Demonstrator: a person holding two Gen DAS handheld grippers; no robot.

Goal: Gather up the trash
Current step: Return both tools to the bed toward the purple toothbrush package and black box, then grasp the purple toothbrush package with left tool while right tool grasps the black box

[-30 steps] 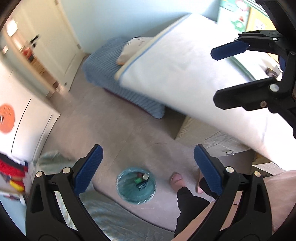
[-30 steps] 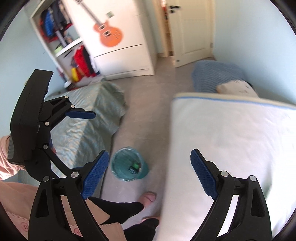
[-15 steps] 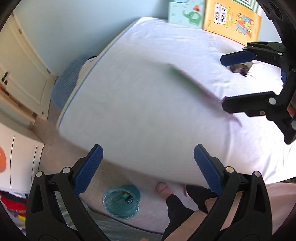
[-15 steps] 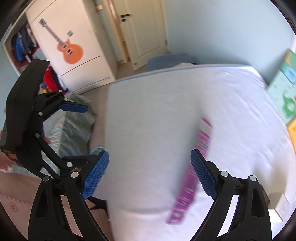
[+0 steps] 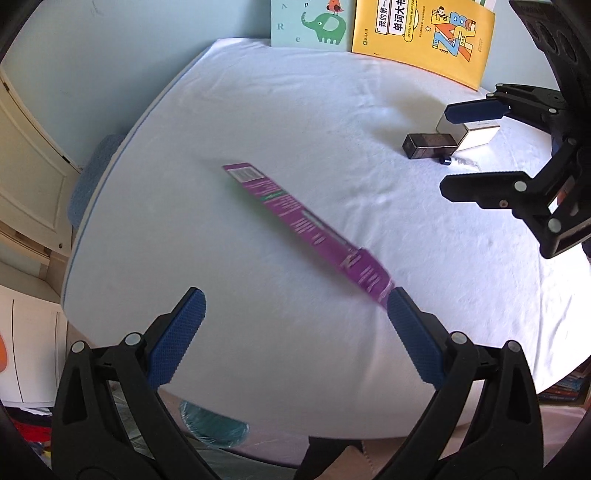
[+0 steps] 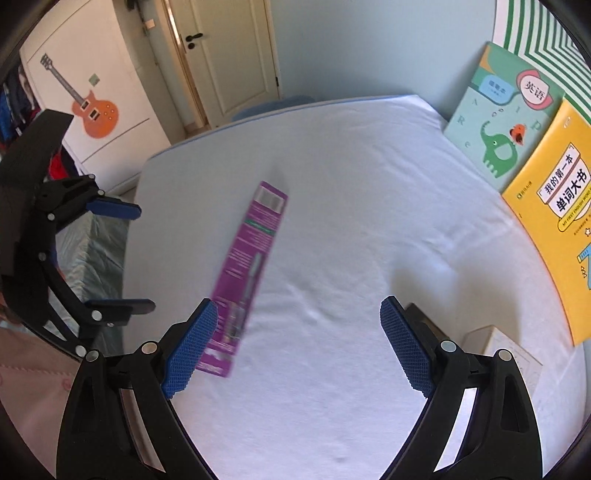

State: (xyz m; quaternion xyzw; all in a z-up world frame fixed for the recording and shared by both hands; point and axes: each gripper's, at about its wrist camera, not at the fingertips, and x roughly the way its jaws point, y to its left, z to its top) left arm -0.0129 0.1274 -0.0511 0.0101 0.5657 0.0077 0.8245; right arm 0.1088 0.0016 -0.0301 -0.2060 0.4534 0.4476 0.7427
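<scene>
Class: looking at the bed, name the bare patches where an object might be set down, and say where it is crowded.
Free: the sheet between the purple carton and the books; also the near edge below the carton. Crowded: around the black box and white box.

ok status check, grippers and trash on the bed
Left gripper open, empty. Right gripper open, empty. Purple package flat on bed, untouched. Nothing in the way.

Two children's books lean against the wall at twelve o'clock in the left wrist view: a pale green elephant book [image 5: 309, 23] and a yellow word book [image 5: 424, 35]. A white wardrobe door carries an orange guitar sticker [image 6: 88, 107] at ten o'clock in the right wrist view, beside a closed cream door [image 6: 229, 55].
</scene>
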